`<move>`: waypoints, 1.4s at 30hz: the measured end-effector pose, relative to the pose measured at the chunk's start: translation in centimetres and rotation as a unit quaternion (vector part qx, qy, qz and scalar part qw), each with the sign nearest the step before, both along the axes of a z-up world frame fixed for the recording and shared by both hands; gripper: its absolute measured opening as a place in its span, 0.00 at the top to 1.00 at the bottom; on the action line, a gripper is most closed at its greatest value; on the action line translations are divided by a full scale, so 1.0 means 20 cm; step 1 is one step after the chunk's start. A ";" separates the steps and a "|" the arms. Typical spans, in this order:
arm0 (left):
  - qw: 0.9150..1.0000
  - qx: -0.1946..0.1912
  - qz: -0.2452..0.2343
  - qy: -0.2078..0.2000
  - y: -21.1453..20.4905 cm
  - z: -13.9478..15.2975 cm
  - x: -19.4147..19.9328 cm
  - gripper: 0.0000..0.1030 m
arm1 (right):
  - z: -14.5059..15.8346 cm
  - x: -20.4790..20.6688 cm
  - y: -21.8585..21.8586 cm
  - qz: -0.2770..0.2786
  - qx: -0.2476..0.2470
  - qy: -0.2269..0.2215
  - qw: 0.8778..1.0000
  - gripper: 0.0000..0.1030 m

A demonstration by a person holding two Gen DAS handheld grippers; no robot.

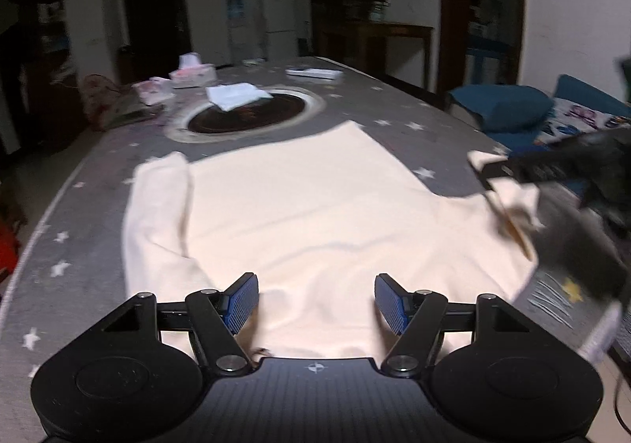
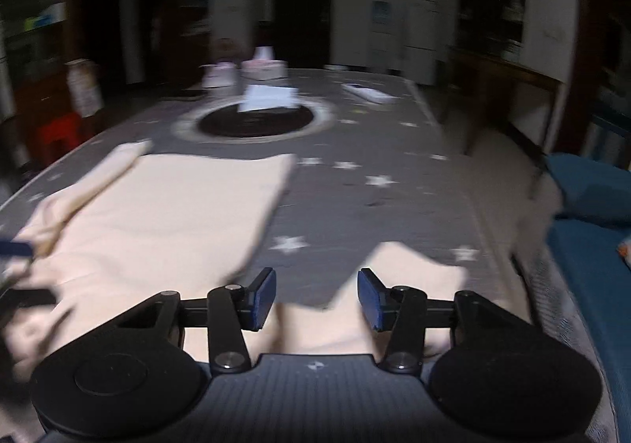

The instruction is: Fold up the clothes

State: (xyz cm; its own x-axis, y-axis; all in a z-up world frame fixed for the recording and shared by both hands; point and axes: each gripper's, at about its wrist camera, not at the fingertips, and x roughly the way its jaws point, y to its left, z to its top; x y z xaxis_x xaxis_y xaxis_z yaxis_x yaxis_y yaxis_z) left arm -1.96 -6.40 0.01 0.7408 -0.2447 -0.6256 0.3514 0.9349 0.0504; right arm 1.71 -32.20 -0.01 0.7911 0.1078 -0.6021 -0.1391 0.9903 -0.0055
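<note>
A cream garment [image 1: 315,198] lies spread flat on the grey star-patterned table cover [image 1: 90,246]. Its left sleeve [image 1: 157,206] is folded along the body. My left gripper [image 1: 316,303] hovers over the garment's near edge, blue pads wide apart and nothing between them. In the right wrist view the garment [image 2: 157,214] fills the left half and its right sleeve [image 2: 414,269] lies loose just ahead. My right gripper [image 2: 316,299] is over that sleeve's near part, jaws apart and pressing on no cloth. Its dark blurred body [image 1: 572,163] shows at the right edge, by the sleeve.
A round dark inset [image 1: 246,114] sits mid-table with a folded white cloth [image 1: 236,94] on its rim. Behind stand a tissue box [image 1: 193,74] and a flat white item [image 1: 315,73]. A blue cushion [image 1: 508,108] lies off the right edge, a red stool [image 2: 59,131] at left.
</note>
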 end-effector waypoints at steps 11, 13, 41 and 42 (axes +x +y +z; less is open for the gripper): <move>0.999 0.012 -0.033 0.024 -0.06 -0.07 -0.04 0.32 | -0.14 0.13 -0.04 -0.035 -0.022 0.023 0.999 0.85; 0.999 0.014 -0.035 0.025 -0.06 -0.08 -0.04 0.31 | -0.13 0.12 -0.05 -0.043 -0.028 0.019 0.998 0.92; 0.999 0.017 -0.040 0.025 -0.06 -0.09 -0.04 0.28 | -0.02 -0.32 -0.43 -0.170 0.017 -0.017 0.985 0.70; 0.999 0.017 -0.040 0.025 -0.06 -0.09 -0.04 0.28 | -0.03 -0.29 -0.43 -0.172 0.017 -0.015 0.985 0.69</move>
